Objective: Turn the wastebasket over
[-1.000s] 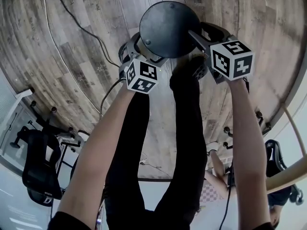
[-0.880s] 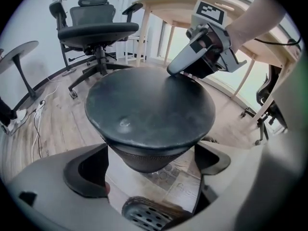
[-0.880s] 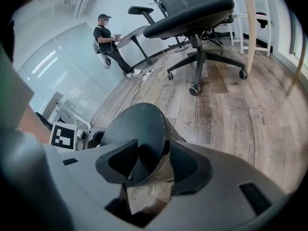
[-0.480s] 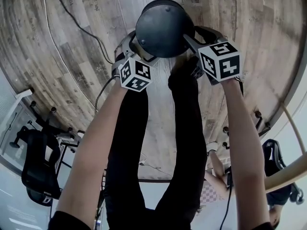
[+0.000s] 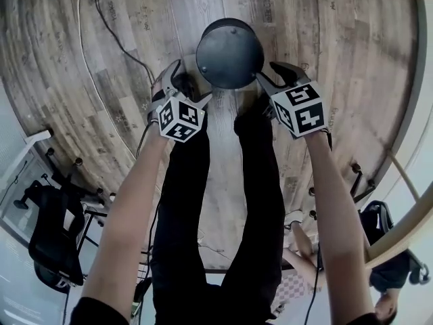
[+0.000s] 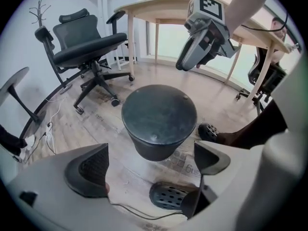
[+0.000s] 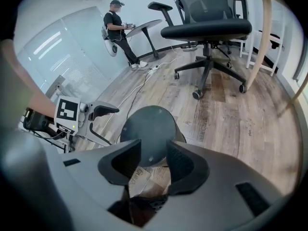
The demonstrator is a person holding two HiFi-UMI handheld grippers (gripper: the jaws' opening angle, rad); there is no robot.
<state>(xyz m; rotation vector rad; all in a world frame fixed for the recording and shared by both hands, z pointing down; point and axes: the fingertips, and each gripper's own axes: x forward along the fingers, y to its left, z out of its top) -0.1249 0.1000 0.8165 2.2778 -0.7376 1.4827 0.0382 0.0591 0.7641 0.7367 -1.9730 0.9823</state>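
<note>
Head view first: wastebasket upside down on the wood floor, dark grey, round flat base up and rim down. Out on the open boards, well apart from the floor's edge by the windows. At its foot, flat on the boards, a printed sheet.

Flanked by both tools, gripped by neither. Left gripper just beside the basket's left side, jaws spread wide, nothing between them but floor and a perforated shoe lower down. Right gripper just beside the basket's right side, jaws narrow and just been closing, clamped on nothing; through the gap, only the basket's base beyond. Both pointed steeply downward.

Toward the bottom of the head view, legs in black trousers. Farther out, a black cable trailing across the boards, an office chair toward the wall, a curved desk by the windows.
</note>
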